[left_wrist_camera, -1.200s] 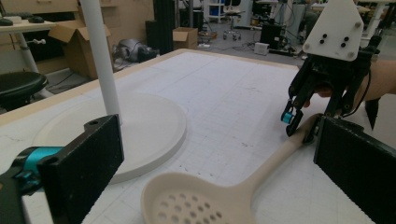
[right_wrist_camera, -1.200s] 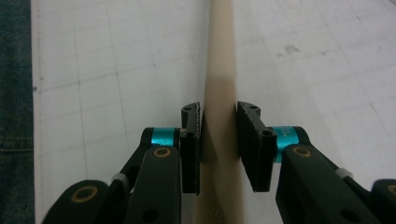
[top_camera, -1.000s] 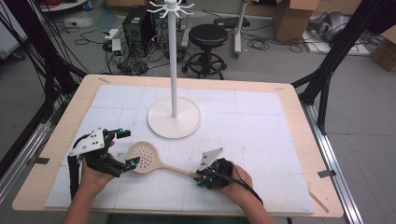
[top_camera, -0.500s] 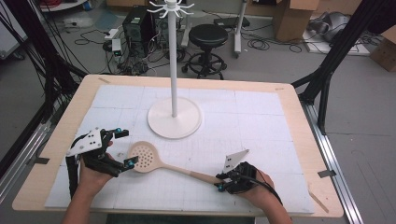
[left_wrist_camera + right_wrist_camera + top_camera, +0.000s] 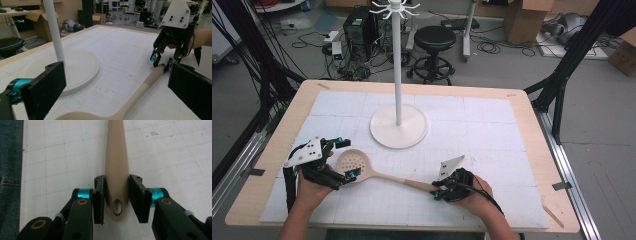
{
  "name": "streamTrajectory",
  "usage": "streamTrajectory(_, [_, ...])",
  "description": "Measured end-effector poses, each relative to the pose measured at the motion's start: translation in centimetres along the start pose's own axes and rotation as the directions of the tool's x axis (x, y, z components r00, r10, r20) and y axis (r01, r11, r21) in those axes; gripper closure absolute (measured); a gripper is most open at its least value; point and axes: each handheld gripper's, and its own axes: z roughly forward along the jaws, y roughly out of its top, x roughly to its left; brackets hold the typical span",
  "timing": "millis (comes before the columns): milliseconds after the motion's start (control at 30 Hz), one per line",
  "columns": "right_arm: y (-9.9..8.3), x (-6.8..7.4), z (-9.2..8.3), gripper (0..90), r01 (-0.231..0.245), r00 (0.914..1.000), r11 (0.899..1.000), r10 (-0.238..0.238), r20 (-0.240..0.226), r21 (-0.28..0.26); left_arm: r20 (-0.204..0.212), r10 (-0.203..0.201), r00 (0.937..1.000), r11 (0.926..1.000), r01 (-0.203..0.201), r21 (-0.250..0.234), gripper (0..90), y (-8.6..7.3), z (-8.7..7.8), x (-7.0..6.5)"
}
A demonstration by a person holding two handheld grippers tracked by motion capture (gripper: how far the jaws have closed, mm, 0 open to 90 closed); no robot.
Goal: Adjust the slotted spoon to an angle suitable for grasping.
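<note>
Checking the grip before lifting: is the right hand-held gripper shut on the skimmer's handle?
Shut: both pads press the skimmer handle sides near its hanging hole.

Raised lettering reading "SUPOR" runs along the beige spoon handle (image 5: 116,173), toward 12 o'clock from its hanging hole. No other text is legible.

Black tongs (image 5: 116,200), teal collars, brass rivets
</note>
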Motion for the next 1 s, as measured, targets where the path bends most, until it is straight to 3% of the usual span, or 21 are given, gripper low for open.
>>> streamTrajectory(100, [0.1, -0.1, 0.1, 65.1, 0.004, 1.0000, 1.000, -0.004, 0.005, -0.009, 0.004, 0.002, 1.0000, 1.0000, -0.002, -0.002, 2.1, 0.1, 0.0, -0.1])
streamTrajectory(233, [0.2, -0.1, 0.3, 52.2, -0.003, 0.9968, 1.000, 0.004, 0.080, -0.015, 0.001, -0.002, 1.0000, 1.0000, 0.002, -0.002, 2.1, 0.1, -0.1, -0.2])
streamTrajectory(400, [-0.1, -0.3, 0.0, 51.8, -0.030, 0.9908, 1.000, 0.031, 0.132, -0.008, 0.000, 0.001, 1.0000, 1.0000, -0.001, -0.004, 2.1, 0.1, -0.2, -0.1])
streamTrajectory(533, [-0.6, -0.8, -0.5, 54.0, -0.074, 0.9842, 0.997, 0.074, 0.161, -0.011, -0.002, 0.001, 1.0000, 1.0000, -0.001, -0.004, 2.1, 0.1, -0.2, -0.1])
streamTrajectory(567, [-1.0, -1.0, -0.7, 54.8, -0.108, 0.9787, 0.994, 0.109, 0.174, -0.017, -0.002, 0.002, 1.0000, 1.0000, -0.002, -0.005, 2.1, 0.1, -0.3, -0.1])
streamTrajectory(633, [-1.3, -1.2, -1.0, 56.1, -0.134, 0.9704, 0.991, 0.135, 0.201, -0.018, -0.003, 0.005, 1.0000, 1.0000, -0.005, -0.008, 2.1, 0.1, -0.4, -0.1])
streamTrajectory(667, [-1.3, -1.2, -1.0, 56.1, -0.134, 0.9704, 0.991, 0.135, 0.201, -0.018, -0.003, 0.005, 1.0000, 1.0000, -0.005, -0.008, 2.1, 0.1, -0.4, -0.1])
streamTrajectory(700, [-1.6, -1.4, -1.2, 57.7, -0.184, 0.9586, 0.983, 0.185, 0.217, -0.025, -0.003, 0.004, 1.0000, 1.0000, -0.004, -0.009, 2.1, 0.2, -0.4, -0.1])
streamTrajectory(767, [-1.9, -1.5, -1.4, 61.2, -0.217, 0.9483, 0.976, 0.219, 0.230, -0.032, -0.003, 0.004, 1.0000, 0.9999, -0.004, -0.010, 2.1, 0.2, -0.4, -0.1])
streamTrajectory(900, [-1.8, -1.5, -1.4, 69.6, -0.250, 0.9395, 0.967, 0.252, 0.232, -0.039, -0.001, 0.003, 1.0000, 0.9999, -0.003, -0.012, 2.1, 0.2, -0.3, -0.1])
streamTrajectory(1000, [-1.6, -1.6, -1.2, 73.6, -0.246, 0.9410, 0.968, 0.251, 0.227, -0.050, -0.001, 0.001, 1.0000, 0.9999, -0.001, -0.015, 2.1, 0.3, -0.3, -0.2])
